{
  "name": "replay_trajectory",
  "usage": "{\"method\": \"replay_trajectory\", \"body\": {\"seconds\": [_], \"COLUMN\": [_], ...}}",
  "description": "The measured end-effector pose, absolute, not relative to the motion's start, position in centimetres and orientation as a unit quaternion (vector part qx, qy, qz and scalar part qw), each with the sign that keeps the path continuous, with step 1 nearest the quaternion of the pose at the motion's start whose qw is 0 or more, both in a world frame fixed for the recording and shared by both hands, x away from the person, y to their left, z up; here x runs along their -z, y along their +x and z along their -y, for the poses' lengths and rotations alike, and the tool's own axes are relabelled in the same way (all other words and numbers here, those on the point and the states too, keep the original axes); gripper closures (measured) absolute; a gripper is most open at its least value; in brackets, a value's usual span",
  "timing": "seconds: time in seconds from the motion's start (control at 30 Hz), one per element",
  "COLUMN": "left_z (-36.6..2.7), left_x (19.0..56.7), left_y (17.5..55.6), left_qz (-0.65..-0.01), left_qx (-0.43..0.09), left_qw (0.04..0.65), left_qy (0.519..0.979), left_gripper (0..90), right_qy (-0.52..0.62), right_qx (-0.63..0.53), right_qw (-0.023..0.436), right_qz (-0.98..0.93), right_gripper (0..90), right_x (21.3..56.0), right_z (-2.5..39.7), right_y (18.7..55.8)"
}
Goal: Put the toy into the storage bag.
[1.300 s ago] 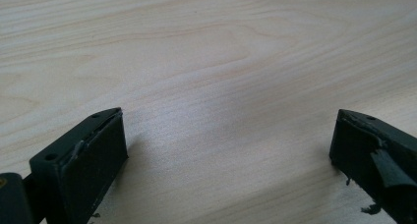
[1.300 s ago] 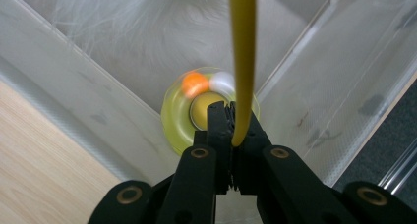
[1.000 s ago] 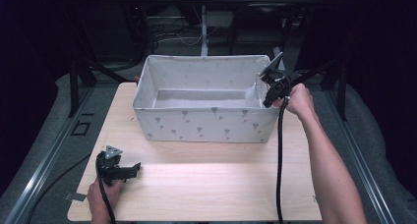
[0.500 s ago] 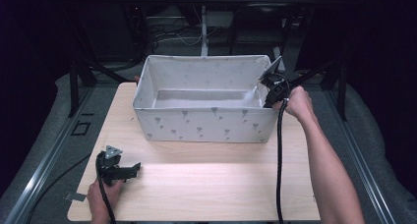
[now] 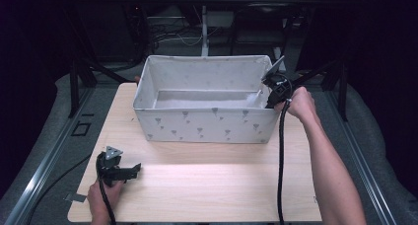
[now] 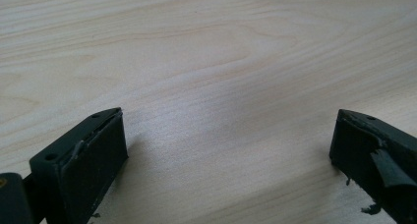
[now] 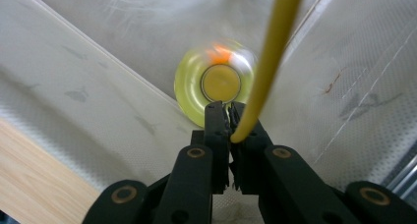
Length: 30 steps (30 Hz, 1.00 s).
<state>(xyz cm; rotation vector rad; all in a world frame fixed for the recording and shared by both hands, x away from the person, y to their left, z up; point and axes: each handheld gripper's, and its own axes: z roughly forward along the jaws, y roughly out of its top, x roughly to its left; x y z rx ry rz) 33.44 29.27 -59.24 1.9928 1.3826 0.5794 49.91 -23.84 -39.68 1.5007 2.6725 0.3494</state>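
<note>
Dark frames and cables ring a pale wooden tabletop (image 5: 197,185), on which a grey fabric bin (image 5: 207,124) with small printed marks sits toward the far edge. Over the bin's right wall the right gripper (image 7: 228,117) has its jaws clenched on the lower end of a yellow rod-like piece (image 7: 268,57); below it, inside the bin near the right end, hangs or rests a blurred yellow disc (image 7: 215,81) with an orange fleck, and whether rod and disc are 1 object I cannot tell. Near the tabletop's front left corner the left gripper (image 5: 118,169) lies low over bare wood with its jaws released and wide apart, holding nothing. The step looks like lowering or lifting the yellow thing at the bin's right end; doing it well means keeping the pinch firm and moving straight, clear of the soft wall. Against the picture 1 second back, both hands sit where they were, with no visible shift.
</note>
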Motion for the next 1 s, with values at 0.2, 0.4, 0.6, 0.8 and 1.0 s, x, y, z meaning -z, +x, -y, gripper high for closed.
{"method": "replay_trajectory", "body": {"seconds": [0.2, 0.4, 0.6, 0.8, 1.0], "left_z": [-29.3, -29.3, -29.3, -29.3, -29.3], "left_x": [59.2, 59.2, 59.2, 59.2, 59.2], "left_y": [33.4, 33.4, 33.4, 33.4, 33.4], "left_qz": [-0.526, -0.526, -0.526, -0.526, -0.525], "left_qx": [-0.220, -0.220, -0.220, -0.220, -0.220], "left_qw": [0.318, 0.318, 0.318, 0.318, 0.317], "left_qy": [0.758, 0.758, 0.758, 0.758, 0.759], "left_gripper": [0.8, 0.8, 0.8, 0.8, 0.8], "right_qy": [0.477, 0.470, 0.462, 0.444, 0.425], "right_qx": [-0.131, -0.155, -0.181, -0.192, -0.205], "right_qw": [0.028, 0.049, 0.064, 0.073, 0.078], "right_qz": [-0.869, -0.867, -0.866, -0.872, -0.878], "right_gripper": [60.1, 37.9, 19.0, 14.0, 8.5], "right_x": [38.0, 35.7, 33.6, 32.2, 31.2], "right_z": [23.9, 23.7, 23.6, 23.2, 22.8], "right_y": [49.6, 48.8, 47.7, 46.1, 44.5]}}
